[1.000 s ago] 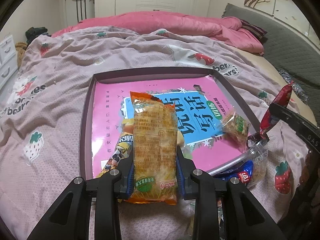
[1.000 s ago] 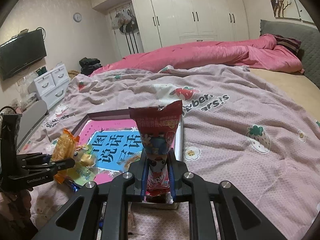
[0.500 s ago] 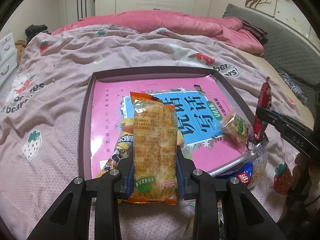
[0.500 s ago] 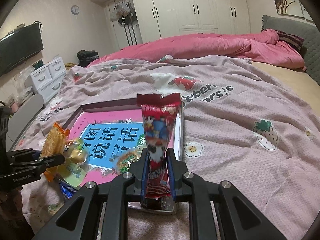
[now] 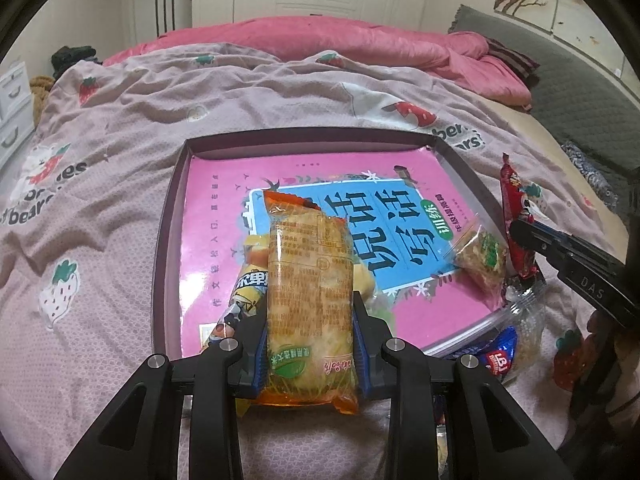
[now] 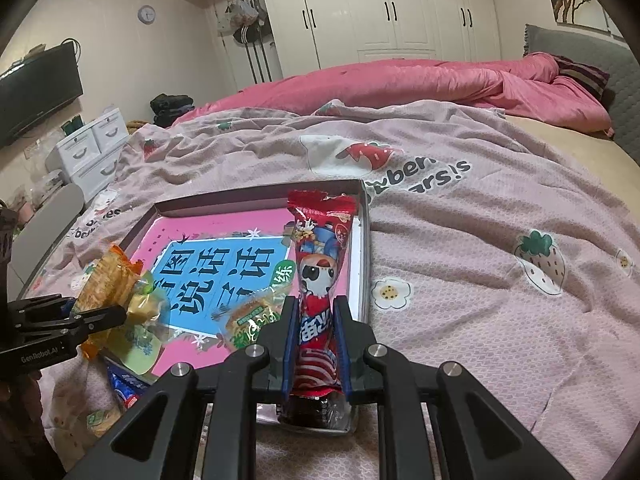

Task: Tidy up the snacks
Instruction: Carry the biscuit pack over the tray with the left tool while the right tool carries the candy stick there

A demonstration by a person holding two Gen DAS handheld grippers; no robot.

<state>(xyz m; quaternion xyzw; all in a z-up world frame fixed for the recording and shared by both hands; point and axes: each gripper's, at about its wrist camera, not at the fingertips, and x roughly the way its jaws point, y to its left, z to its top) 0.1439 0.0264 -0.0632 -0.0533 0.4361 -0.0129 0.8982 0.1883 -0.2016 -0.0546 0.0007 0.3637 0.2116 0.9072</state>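
Placing step. L tool (image 5: 310, 344) clamped on orange cracker pack (image 5: 310, 300), near edge of tray (image 5: 168, 248) on bed. R tool (image 6: 316, 344) clamped on red snack stick (image 6: 320, 280), over tray's right side. Next: lower, release both inside.

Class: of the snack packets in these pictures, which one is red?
The long red packet with a cartoon face, clamped in the right gripper. The left gripper holds an orange packet.
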